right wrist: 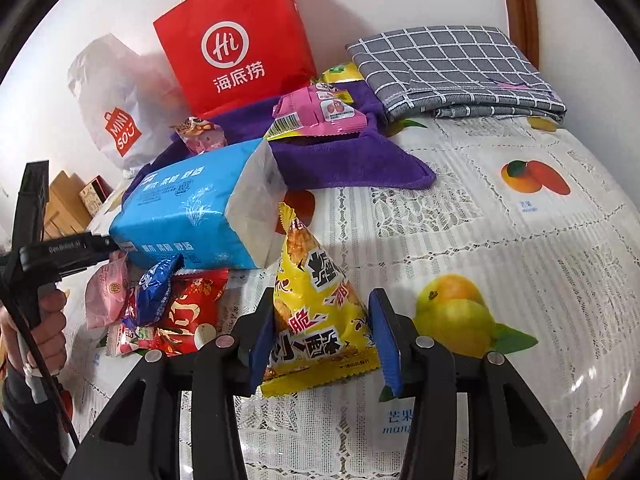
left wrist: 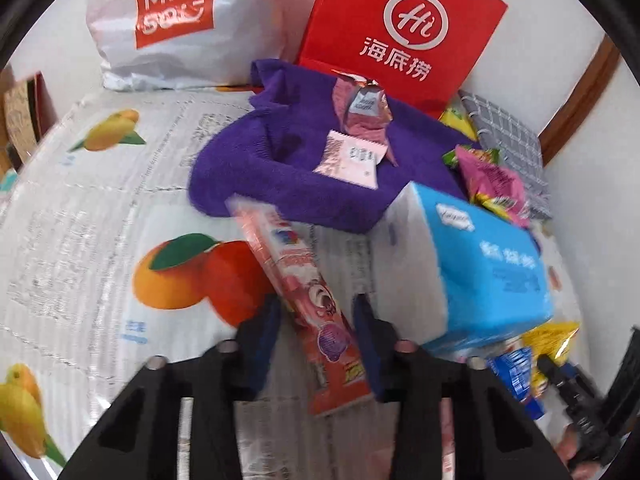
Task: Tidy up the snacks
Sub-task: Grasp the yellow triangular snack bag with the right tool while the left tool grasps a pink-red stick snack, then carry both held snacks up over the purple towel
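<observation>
**Two light packets between two pairs of tongs**

The yellow pyramid-shaped crisp packet (right wrist: 316, 304) stands on its flat base on the tablecloth, right between the blue pads of the right gripper (right wrist: 324, 338). It looks puffed with air, light and crinkly, with brittle contents, so a gentle squeeze low on its broad lower half seems the safest hold; the pointed top seal would likely slip. The jaws stand wide, a pad close to each flank of the packet; whether they already touch the foil I cannot tell, and nothing shows it pinched.

The long red-and-pink snack stick packet (left wrist: 308, 300) runs lengthwise through the left gripper (left wrist: 316, 332), its near end lying past the pads toward the camera and its far end pointing to the purple towel (left wrist: 288, 176). It is thin, glossy and probably slippery, best taken across its middle. These jaws are partly open with gaps on both sides, gripping nothing.

Ahead and right of the left tongs lies the blue tissue pack (left wrist: 480, 268); on the towel sit two small pink wrapped sweets (left wrist: 352, 156). Beyond stand the red paper bag (left wrist: 400, 32) and white plastic shopping bag (left wrist: 160, 24).

Both tongs are held low, nearly level with the fruit-print tablecloth (right wrist: 500, 260). Left of the right tongs lies a heap of red, blue and pink snack packets (right wrist: 160, 312).
</observation>
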The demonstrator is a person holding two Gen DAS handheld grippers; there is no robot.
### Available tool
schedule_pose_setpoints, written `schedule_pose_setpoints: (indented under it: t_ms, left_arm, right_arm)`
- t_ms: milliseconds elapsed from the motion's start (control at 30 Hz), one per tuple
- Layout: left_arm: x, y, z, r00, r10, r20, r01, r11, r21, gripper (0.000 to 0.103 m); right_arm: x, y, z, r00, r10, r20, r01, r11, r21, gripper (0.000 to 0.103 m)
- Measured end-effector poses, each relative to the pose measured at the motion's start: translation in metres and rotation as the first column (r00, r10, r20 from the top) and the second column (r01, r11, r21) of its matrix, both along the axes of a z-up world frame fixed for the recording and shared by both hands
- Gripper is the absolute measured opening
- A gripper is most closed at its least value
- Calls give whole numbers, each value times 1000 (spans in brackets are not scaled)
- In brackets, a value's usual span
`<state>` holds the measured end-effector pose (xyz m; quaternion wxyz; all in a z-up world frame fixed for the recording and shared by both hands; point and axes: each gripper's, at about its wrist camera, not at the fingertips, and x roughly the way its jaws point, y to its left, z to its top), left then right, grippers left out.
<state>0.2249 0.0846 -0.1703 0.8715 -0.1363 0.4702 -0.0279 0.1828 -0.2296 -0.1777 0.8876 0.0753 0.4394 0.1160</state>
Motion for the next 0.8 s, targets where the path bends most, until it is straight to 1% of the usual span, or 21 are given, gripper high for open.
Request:
schedule_pose_setpoints:
  t_ms: [133, 233, 400, 467, 533, 667, 800]
  left_arm:
    - [-12, 5, 1, 1000, -6, 7, 6, 1000, 26, 31]
    - [-14, 6, 1, 1000, -5, 14, 4, 999, 50, 31]
    - [-10, -3, -1, 999, -4, 44, -2, 991, 133, 31]
    - [-12, -6, -1, 998, -1, 59, -8, 987, 158, 28]
    - [-13, -5, 0, 998, -4, 66, -6, 988, 153, 26]
    - [-16, 2, 1, 997, 12, 79, -19, 995, 96, 25]
    - [-23, 3, 12, 990, 15, 143, -26, 997, 78, 25]
  right_arm:
    - [0, 0, 0, 1000, 1, -2, -1, 1000, 6, 46]
    - [0, -1, -1, 1000, 2, -2, -2, 1000, 4, 46]
    - [1, -1, -1, 1000, 2, -2, -2, 1000, 4, 46]
    - [1, 0, -2, 1000, 0, -6, 0, 1000, 2, 47]
    - [2, -1, -4, 1000, 1, -17, -1, 1000, 6, 50]
    - [1, -1, -4, 1000, -2, -16, 2, 1000, 12, 50]
    - [1, -3, -3, 1000, -8, -12, 8, 1000, 13, 49]
